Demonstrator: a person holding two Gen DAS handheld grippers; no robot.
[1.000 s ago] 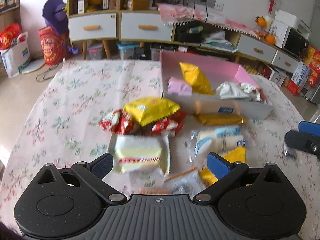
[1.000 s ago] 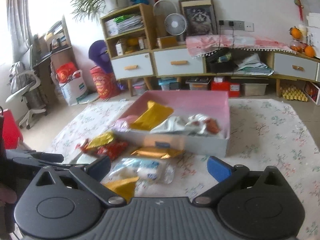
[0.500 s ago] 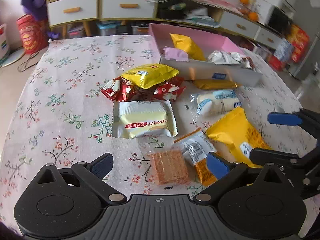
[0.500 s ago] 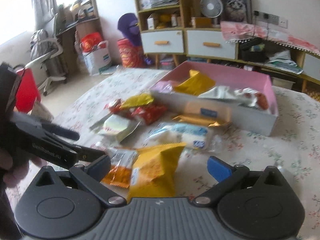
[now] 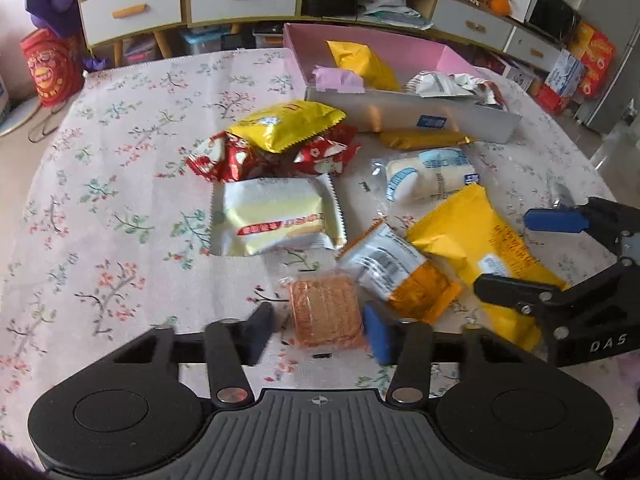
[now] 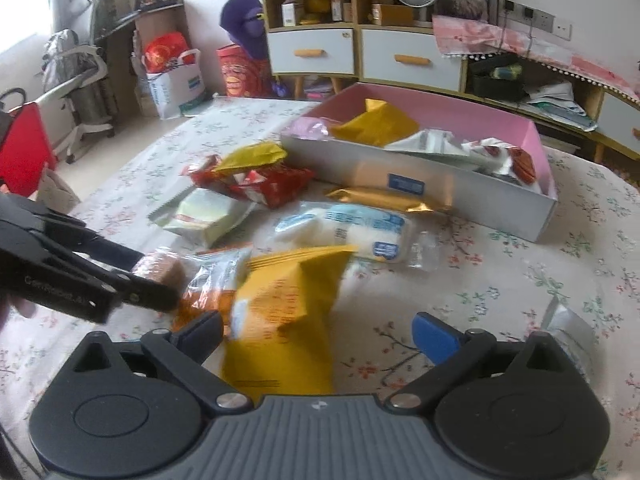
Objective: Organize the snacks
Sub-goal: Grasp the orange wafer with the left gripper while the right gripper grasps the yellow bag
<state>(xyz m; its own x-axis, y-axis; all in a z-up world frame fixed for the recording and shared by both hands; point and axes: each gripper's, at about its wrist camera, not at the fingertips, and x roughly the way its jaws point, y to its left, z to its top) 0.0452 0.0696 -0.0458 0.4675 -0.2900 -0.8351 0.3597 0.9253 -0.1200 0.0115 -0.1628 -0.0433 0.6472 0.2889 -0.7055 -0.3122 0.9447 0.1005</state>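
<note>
My left claw (image 5: 320, 330) has just been closing on the brittle, light cracker pack (image 5: 326, 312), beside the orange packet (image 5: 400, 272); right claw (image 6: 318, 330) spread.

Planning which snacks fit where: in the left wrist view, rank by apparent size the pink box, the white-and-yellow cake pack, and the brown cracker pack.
1. Pink box, largest though farthest.
2. White-and-yellow cake pack.
3. Brown cracker pack, smallest though nearest the camera.
</note>
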